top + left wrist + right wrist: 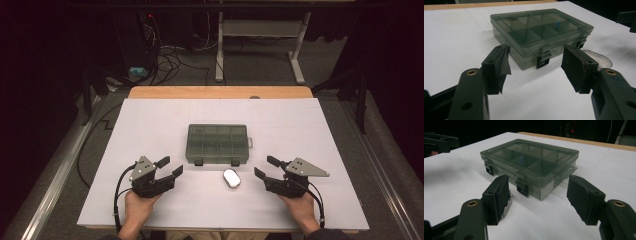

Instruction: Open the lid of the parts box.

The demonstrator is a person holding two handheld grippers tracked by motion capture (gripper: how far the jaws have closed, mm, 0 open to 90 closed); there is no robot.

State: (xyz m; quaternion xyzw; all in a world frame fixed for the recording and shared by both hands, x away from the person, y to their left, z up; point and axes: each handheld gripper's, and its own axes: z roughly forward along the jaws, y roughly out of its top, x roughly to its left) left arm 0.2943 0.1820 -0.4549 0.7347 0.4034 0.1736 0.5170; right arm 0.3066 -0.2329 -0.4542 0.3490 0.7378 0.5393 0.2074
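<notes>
Around you, the white-covered surface point(150, 125) carried just two things: one smoky, see-through compartment box point(217, 143) with its lid down and two dark latches on the near wall, and one small white oval object point(231, 178) lying just in front of the box's near right corner, apart from it. Beyond the far wooden edge, the floor showed a tangle of cables point(165, 60) and one white table frame point(260, 45), well clear of your work. Nothing stood between your tools and the box; the sheet ahead of both was bare.

Your left hand-held gripper point(170, 167) sat to the near left of the box, aimed toward its near left corner, short of it and not touching. In the left gripper view the jaws stood wide with nothing between the pads, and one latch point(543, 58) showed in the gap beyond them. Your right hand-held gripper point(264, 167) sat to the near right, jaws wide as well and holding nothing, pointing in toward the box. The oval object lay between your two tools, nearer the right one; in the right gripper view its edge point(507, 206) peeked out beside the left pad, and whether it touched that pad I could not tell.

Count: two hand-held grippers, one box, two latches, one oval object.
</notes>
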